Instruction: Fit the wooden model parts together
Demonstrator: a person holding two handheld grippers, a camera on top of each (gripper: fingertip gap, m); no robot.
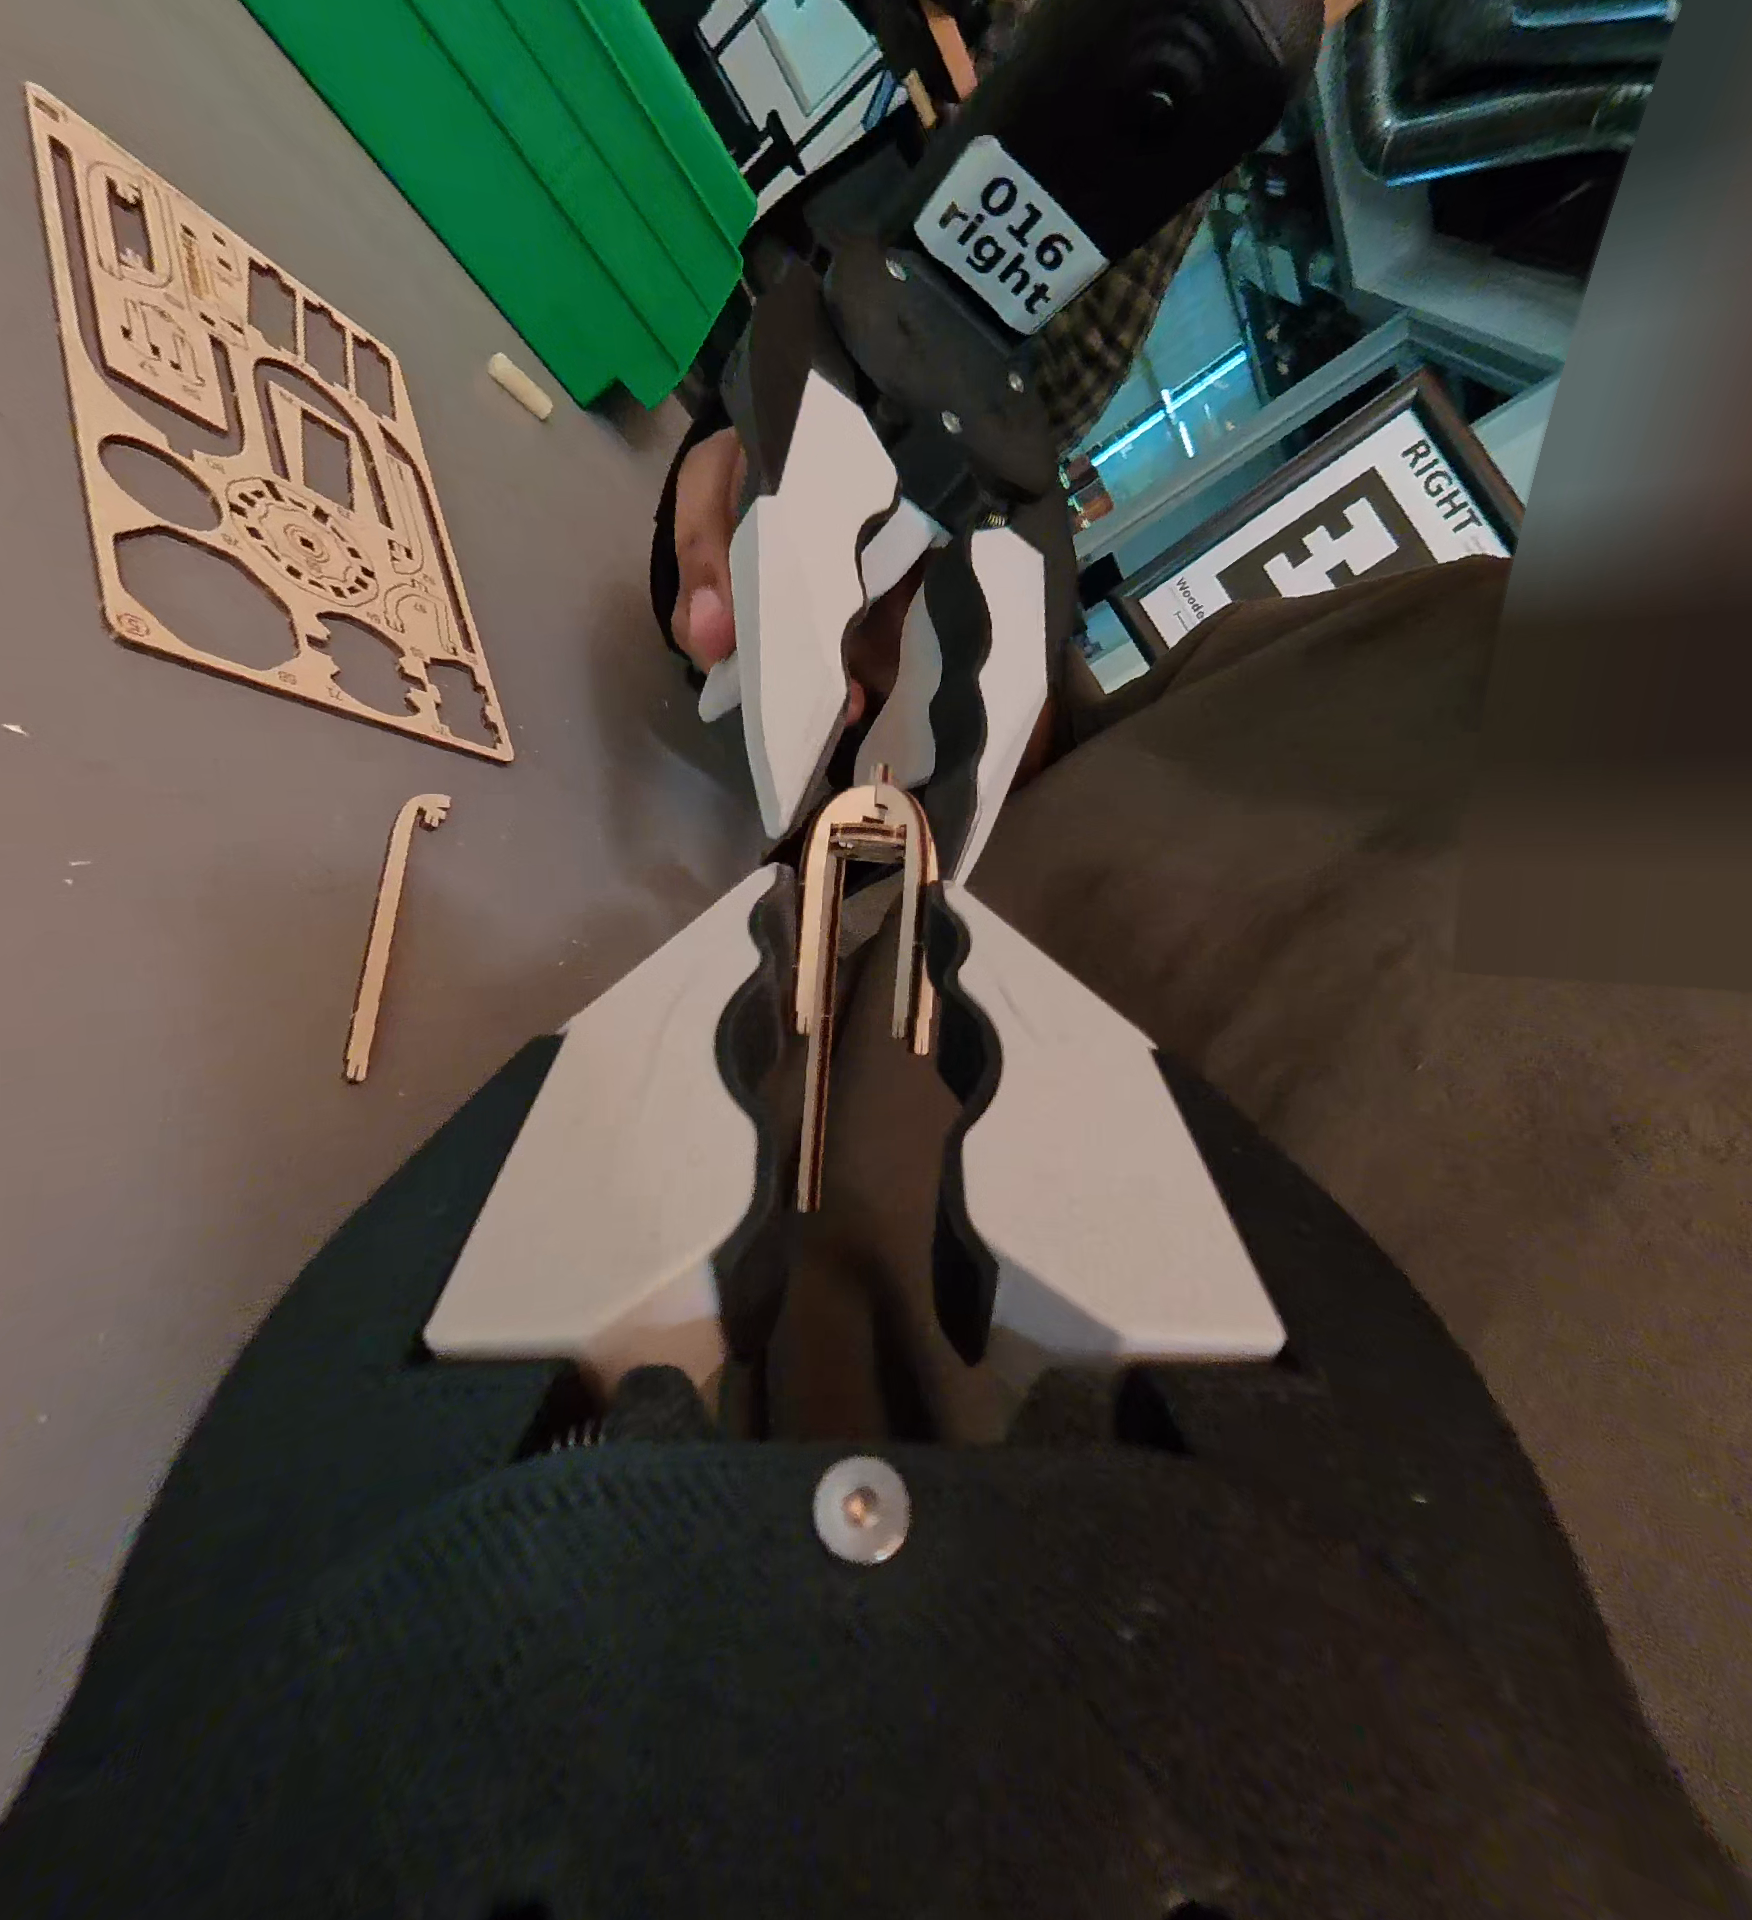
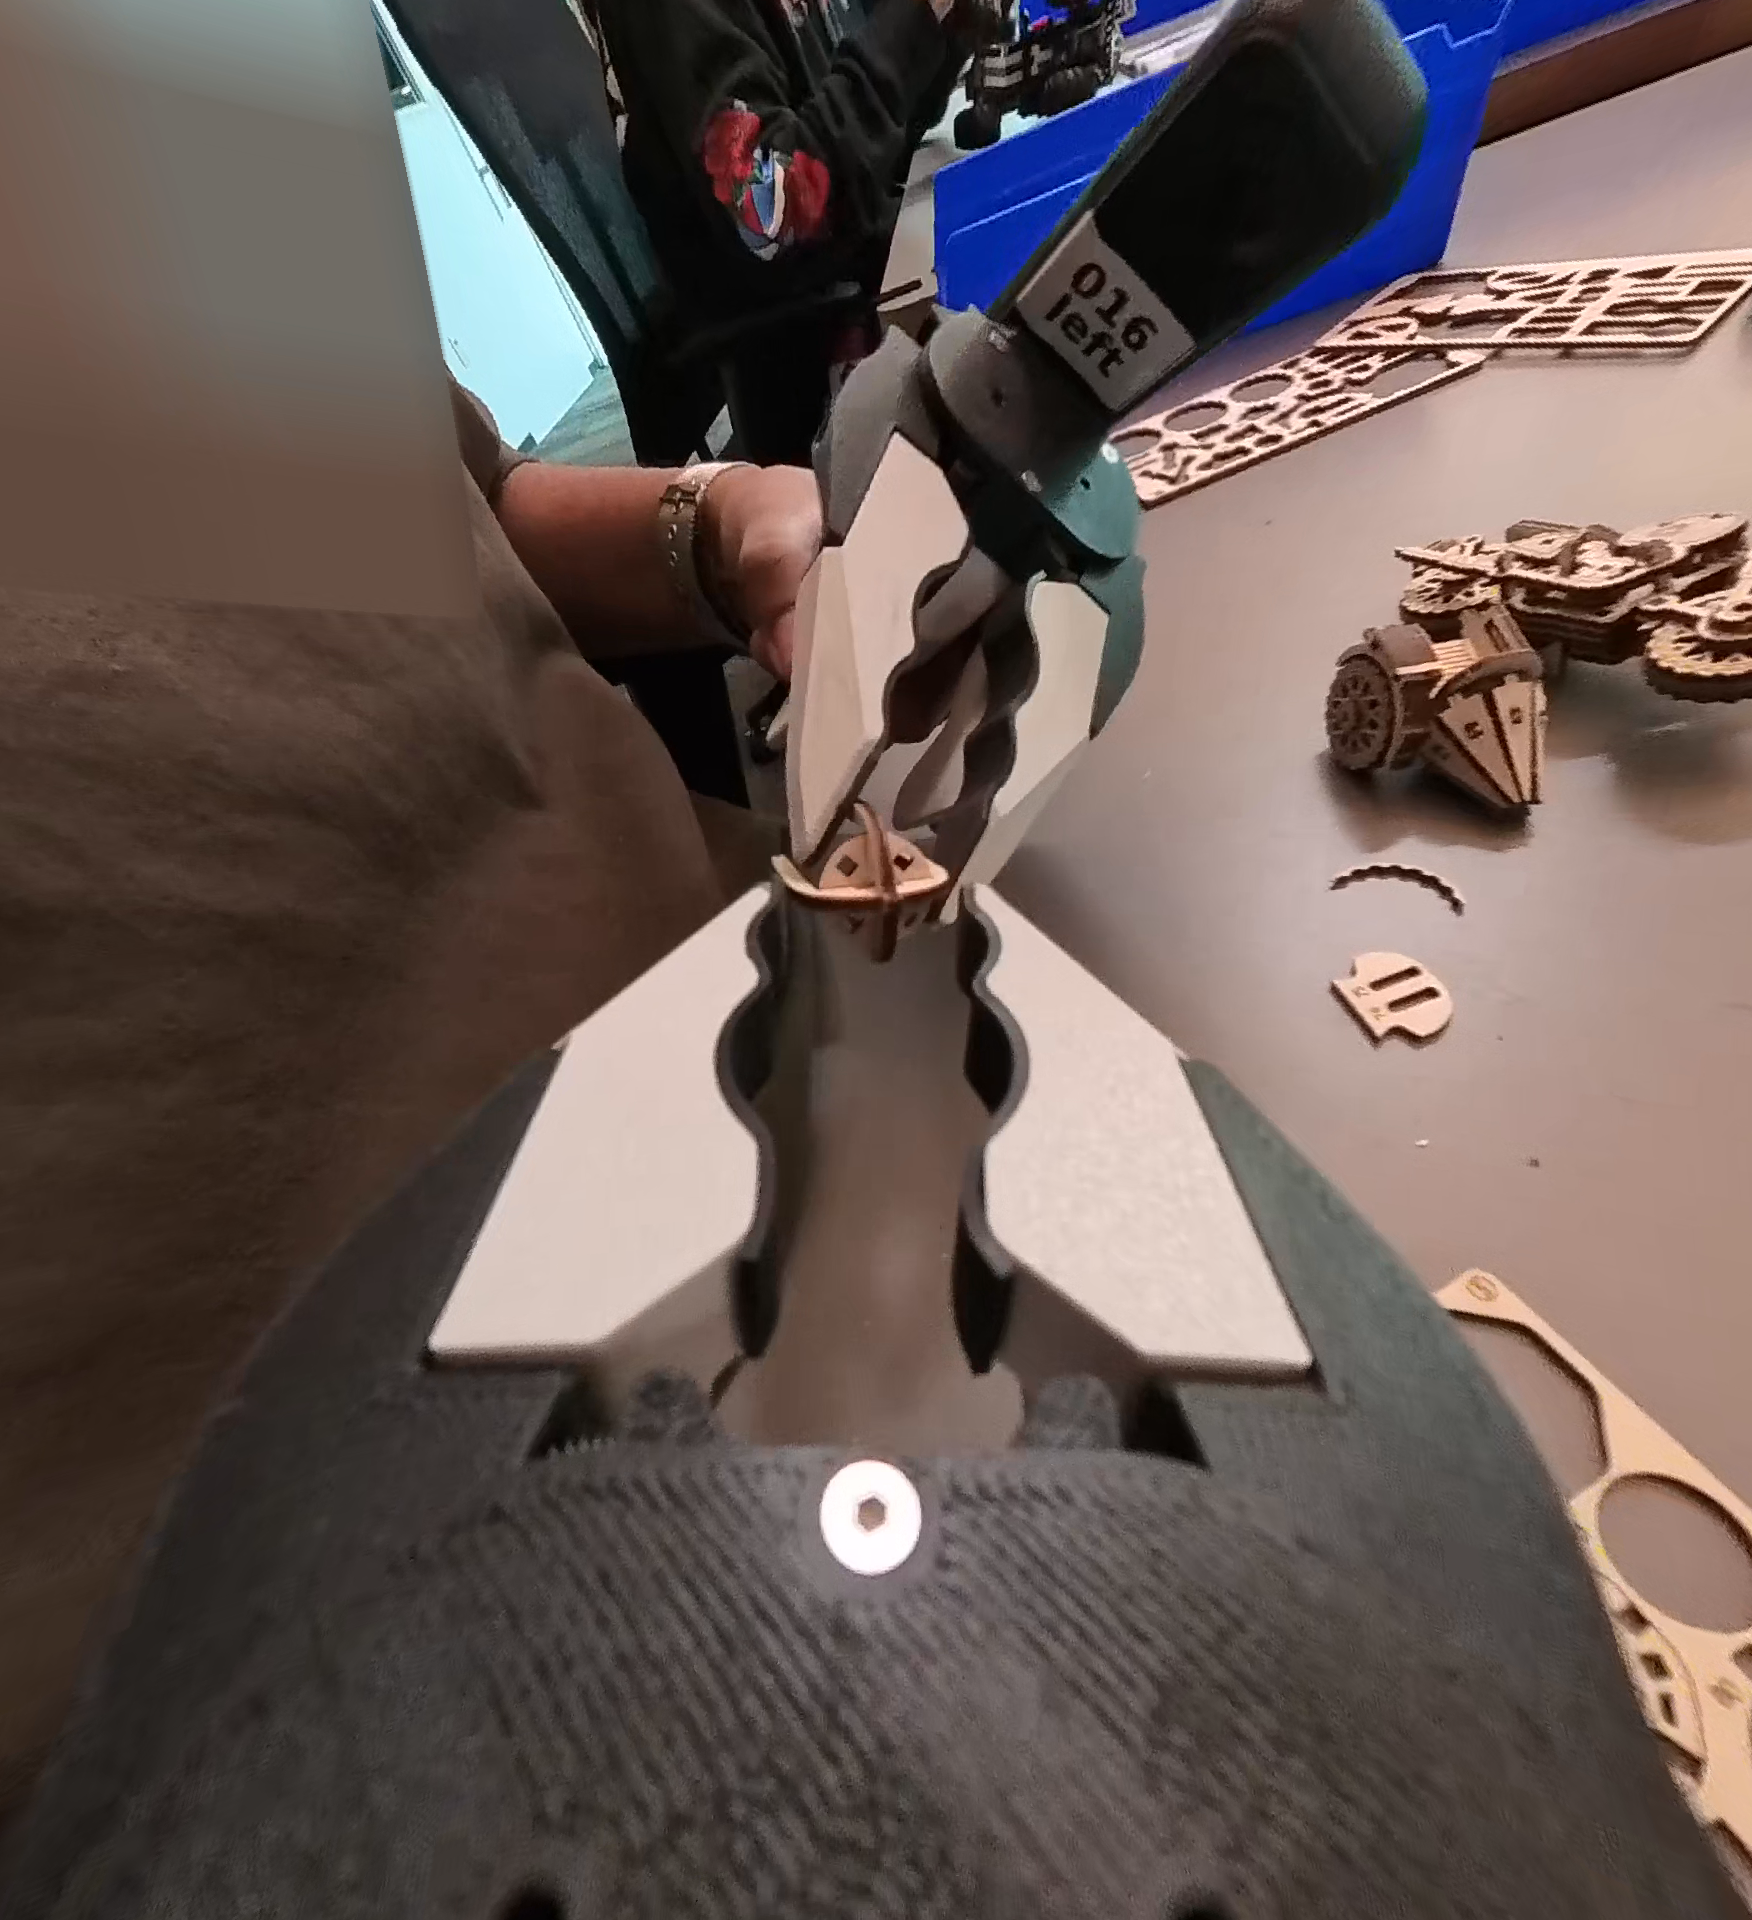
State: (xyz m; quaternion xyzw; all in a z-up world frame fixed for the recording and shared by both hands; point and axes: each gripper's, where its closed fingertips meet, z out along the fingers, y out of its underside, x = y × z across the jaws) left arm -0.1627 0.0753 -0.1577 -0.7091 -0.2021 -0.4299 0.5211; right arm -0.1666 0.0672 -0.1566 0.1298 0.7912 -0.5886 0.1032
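Dark counter [image 1: 176,935], cut-out wooden sheets lying on it. Left claw [image 1: 867,883] clamped on arched wooden assembly [image 1: 867,914], long axis along its fingers. Right claw [image 2: 867,904] meets it tip to tip, closed on the assembly's domed end.
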